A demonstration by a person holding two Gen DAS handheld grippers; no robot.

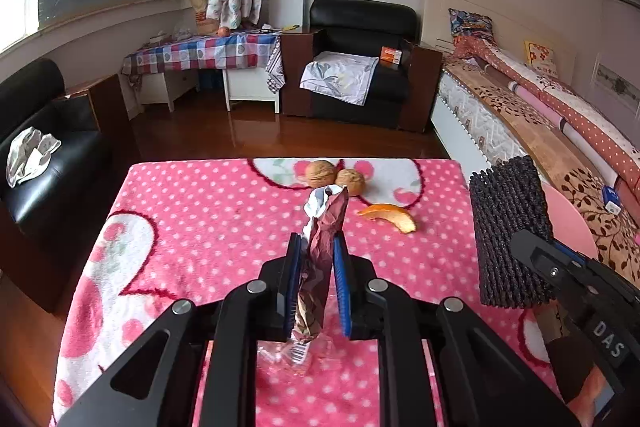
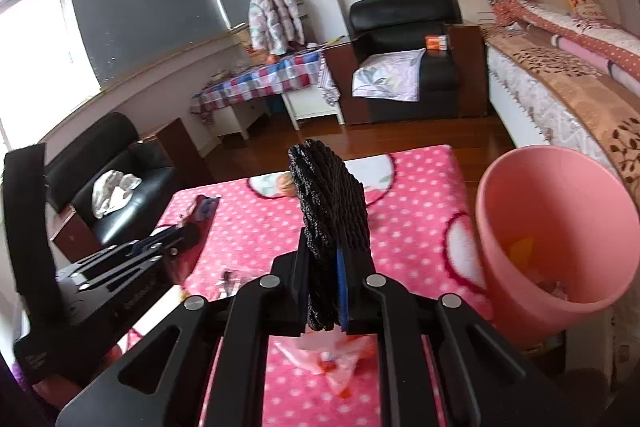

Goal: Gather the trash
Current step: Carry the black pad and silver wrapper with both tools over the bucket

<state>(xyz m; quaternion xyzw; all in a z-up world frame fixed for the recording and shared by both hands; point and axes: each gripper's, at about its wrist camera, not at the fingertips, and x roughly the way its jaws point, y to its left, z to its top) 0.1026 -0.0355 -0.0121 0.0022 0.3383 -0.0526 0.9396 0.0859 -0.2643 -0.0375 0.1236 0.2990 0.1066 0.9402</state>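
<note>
Right tongs [image 1: 532,247] body reads "DAS"; wrapper [image 1: 320,251] writing illegible.

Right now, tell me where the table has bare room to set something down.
Free: the left half of the pink blanket, from its left edge to the held wrapper, and the strip below the orange peel. Crowded: the far middle with two walnuts, and the right edge by the black mat and pink bin.

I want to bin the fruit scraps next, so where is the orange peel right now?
In the left wrist view the orange peel lies on the pink dotted blanket, right of centre, just in front of the two walnuts.
</note>
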